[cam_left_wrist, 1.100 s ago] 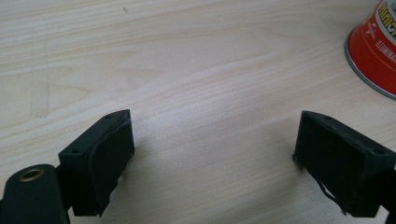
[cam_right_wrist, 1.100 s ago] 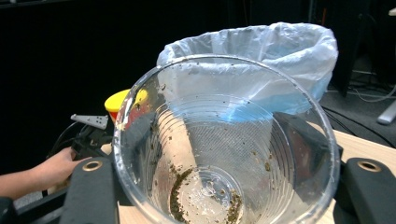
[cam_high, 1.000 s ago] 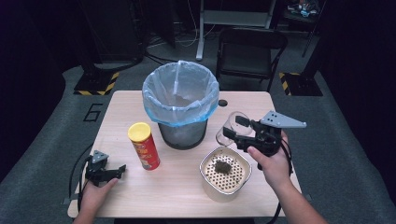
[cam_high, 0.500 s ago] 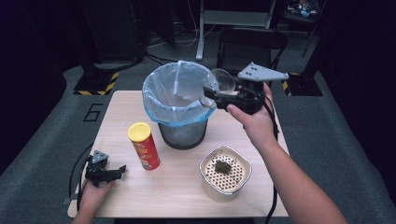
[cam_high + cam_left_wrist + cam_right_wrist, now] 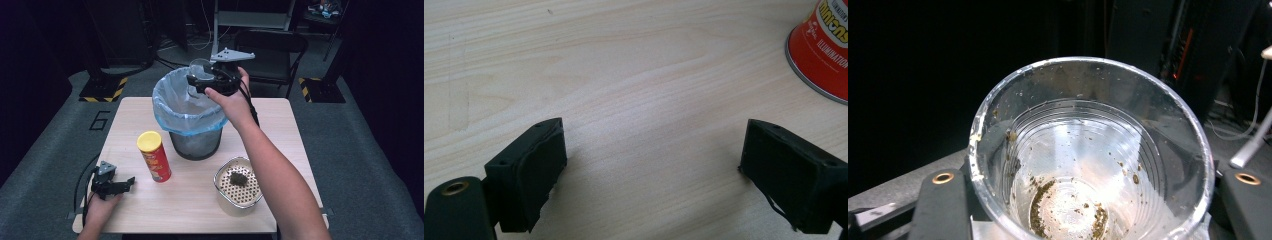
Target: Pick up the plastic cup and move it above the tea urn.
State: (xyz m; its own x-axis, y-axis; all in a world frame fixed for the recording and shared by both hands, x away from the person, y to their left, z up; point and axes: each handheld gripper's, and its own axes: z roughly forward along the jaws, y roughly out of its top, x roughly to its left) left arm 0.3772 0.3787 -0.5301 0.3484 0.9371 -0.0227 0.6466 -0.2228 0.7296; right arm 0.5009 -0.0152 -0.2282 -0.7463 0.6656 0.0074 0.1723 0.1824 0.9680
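In the high view the right hand-held gripper (image 5: 202,80) is up in the upper middle of the frame, over the far rim of the waste bin (image 5: 192,127), and its jaws are clamped on a clear plastic cup (image 5: 200,70). In the right gripper view the cup (image 5: 1088,150) sits between the two black jaws with its mouth toward the camera; brownish-green crumbs and smears cling to its bottom and inner wall, and it holds little else. The bin stands at the middle of the surface (image 5: 150,210), is lined with a pale blue bag (image 5: 172,107), and its inside is too dim to read.

At lower right of the high view a cream square container (image 5: 239,187) with a perforated insert holds a small dark clump of residue. A red crisp tube (image 5: 155,156) with a yellow lid stands upright left of the bin.

At lower left the left hand-held gripper (image 5: 112,184) rests on the surface, jaws spread wide with only bare wood between them; the tube's base (image 5: 821,50) shows at the upper right of its view.
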